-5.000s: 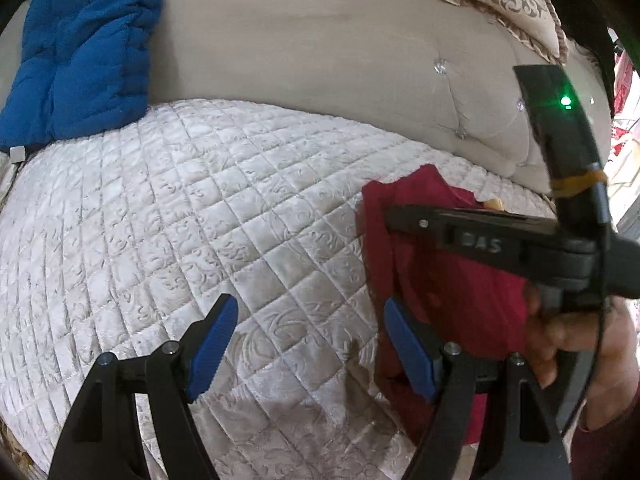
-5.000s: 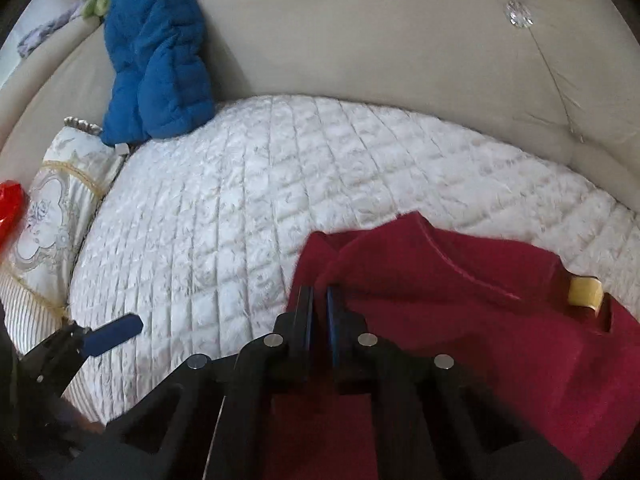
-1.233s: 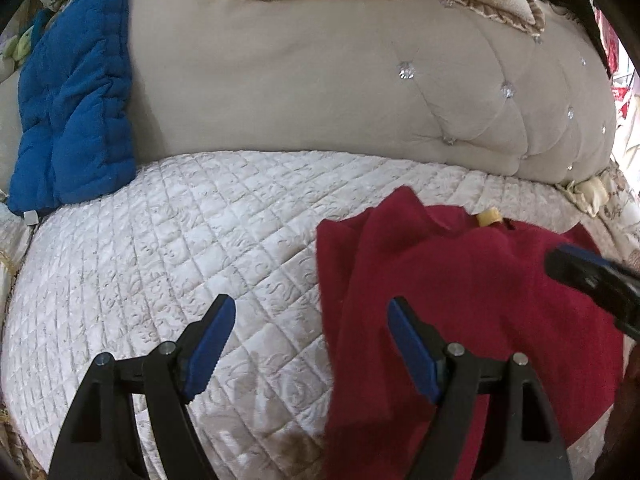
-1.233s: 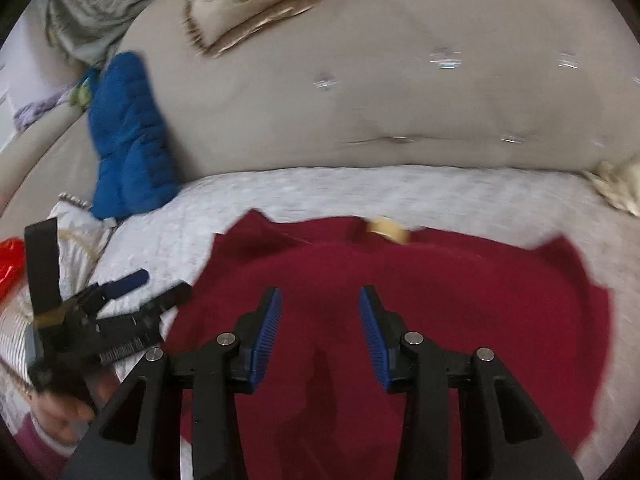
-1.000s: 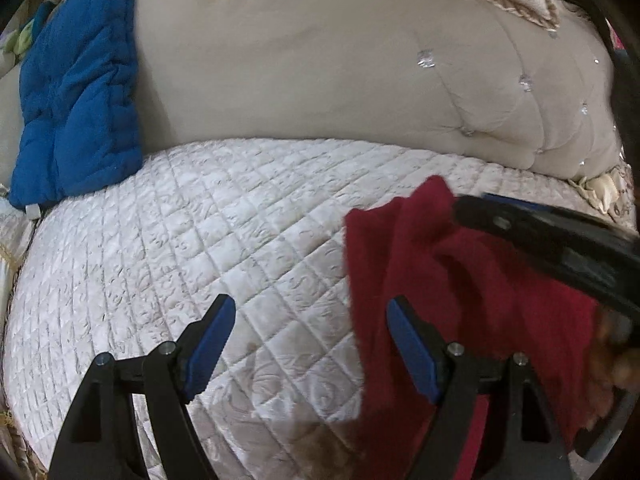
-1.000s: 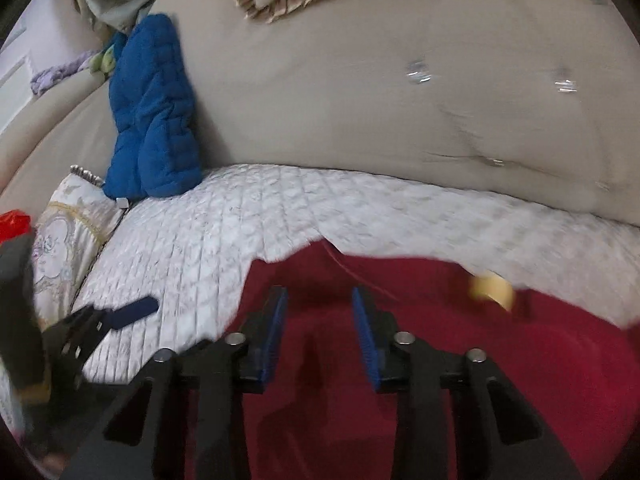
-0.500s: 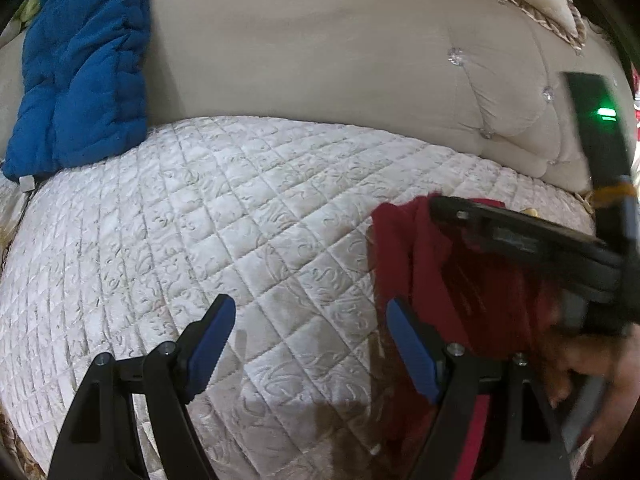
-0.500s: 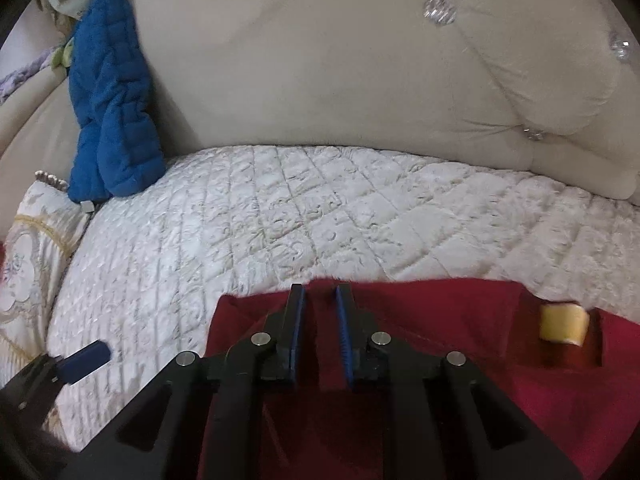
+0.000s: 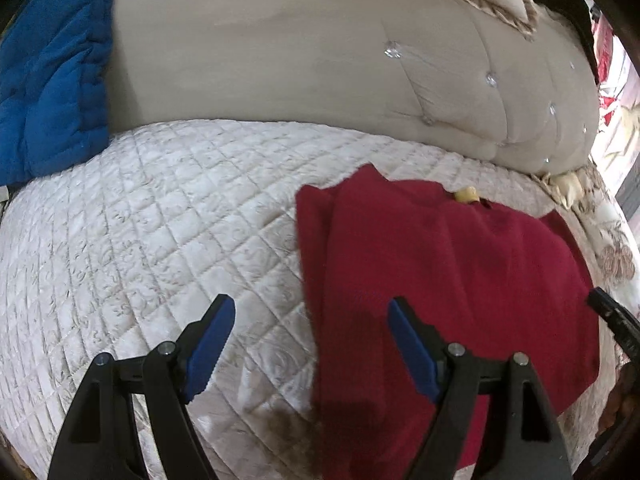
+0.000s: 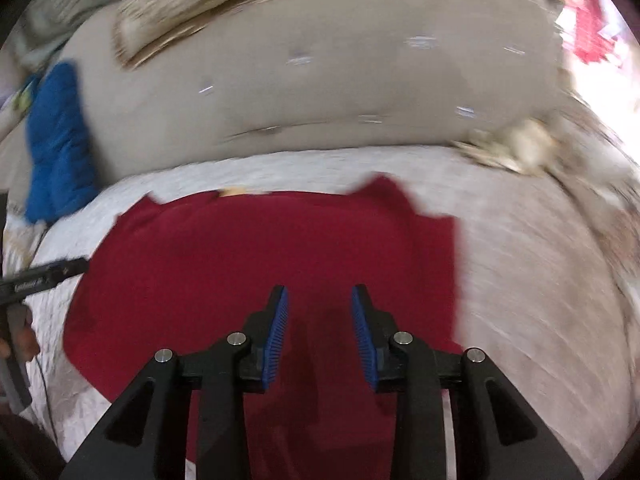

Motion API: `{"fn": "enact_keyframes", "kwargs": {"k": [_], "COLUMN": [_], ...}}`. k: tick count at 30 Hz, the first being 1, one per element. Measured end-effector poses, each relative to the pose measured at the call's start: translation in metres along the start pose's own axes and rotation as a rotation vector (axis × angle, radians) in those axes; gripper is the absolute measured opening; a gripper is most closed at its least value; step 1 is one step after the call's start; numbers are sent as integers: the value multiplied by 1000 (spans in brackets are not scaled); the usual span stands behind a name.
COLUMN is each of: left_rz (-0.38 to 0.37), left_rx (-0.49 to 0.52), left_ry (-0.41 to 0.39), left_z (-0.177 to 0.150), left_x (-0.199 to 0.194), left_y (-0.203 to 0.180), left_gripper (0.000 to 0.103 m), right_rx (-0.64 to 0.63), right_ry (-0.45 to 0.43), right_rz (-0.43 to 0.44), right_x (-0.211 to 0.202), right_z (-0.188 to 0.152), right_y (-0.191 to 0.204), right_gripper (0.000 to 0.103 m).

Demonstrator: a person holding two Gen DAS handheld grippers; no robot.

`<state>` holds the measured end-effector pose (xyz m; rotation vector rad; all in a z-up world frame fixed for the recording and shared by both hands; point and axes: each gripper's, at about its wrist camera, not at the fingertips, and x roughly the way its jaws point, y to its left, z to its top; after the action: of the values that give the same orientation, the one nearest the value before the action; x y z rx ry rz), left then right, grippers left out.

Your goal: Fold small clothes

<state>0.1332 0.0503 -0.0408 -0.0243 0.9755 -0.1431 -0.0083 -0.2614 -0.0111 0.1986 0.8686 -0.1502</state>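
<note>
A red shirt (image 9: 448, 280) lies mostly flat on the white quilted sofa seat (image 9: 140, 232), close to the seat's front edge and more toward its right end, with its top edge facing the tan sofa back (image 9: 280, 60). A small yellow tag (image 9: 466, 194) sticks out at the shirt's top edge. One side of the shirt looks folded over already, making a long strip along its left side. The left gripper (image 9: 310, 344) is wide open and holds nothing; it hangs over the shirt's left edge, with one blue pad above the white seat and the other above the red cloth. The right gripper (image 10: 320, 332) has just been opening, and its blue pads stand apart over the middle of the shirt with nothing pinched between them. The right view is blurry, so small details there are hard to see. A blue blanket (image 9: 48, 80) leans on the sofa back at the left end of the seat, well apart from the shirt. What could go wrong: the folded strip could flop open if a gripper bumps it. A gripper could also pinch the quilted seat cover with the shirt, and the next fold would come out crooked.
</note>
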Motion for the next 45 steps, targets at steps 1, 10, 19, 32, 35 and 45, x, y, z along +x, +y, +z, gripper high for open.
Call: {"fn": "enact_keyframes", "kwargs": {"k": [1, 10, 19, 32, 35, 45], "left_rz": [1, -44, 6, 78, 78, 85], "left_rx": [1, 30, -51, -43, -37, -37], "left_ry": [3, 9, 15, -17, -20, -7], "left_z": [-2, -20, -37, -32, -29, -31], "left_x": [0, -21, -43, -22, -21, -16], "left_y": [-3, -25, -25, -12, -12, -8], "left_gripper": [82, 82, 85, 85, 85, 85], "right_rx": [26, 112, 44, 7, -1, 1], "right_ry": [8, 42, 63, 83, 79, 112], "right_rz": [4, 16, 54, 82, 86, 98], "right_x": [-2, -28, -58, -29, -21, 3], "right_z": [-3, -20, -29, -21, -18, -13], "right_y": [-9, -12, 13, 45, 52, 63], "right_gripper": [13, 14, 17, 18, 18, 18]}}
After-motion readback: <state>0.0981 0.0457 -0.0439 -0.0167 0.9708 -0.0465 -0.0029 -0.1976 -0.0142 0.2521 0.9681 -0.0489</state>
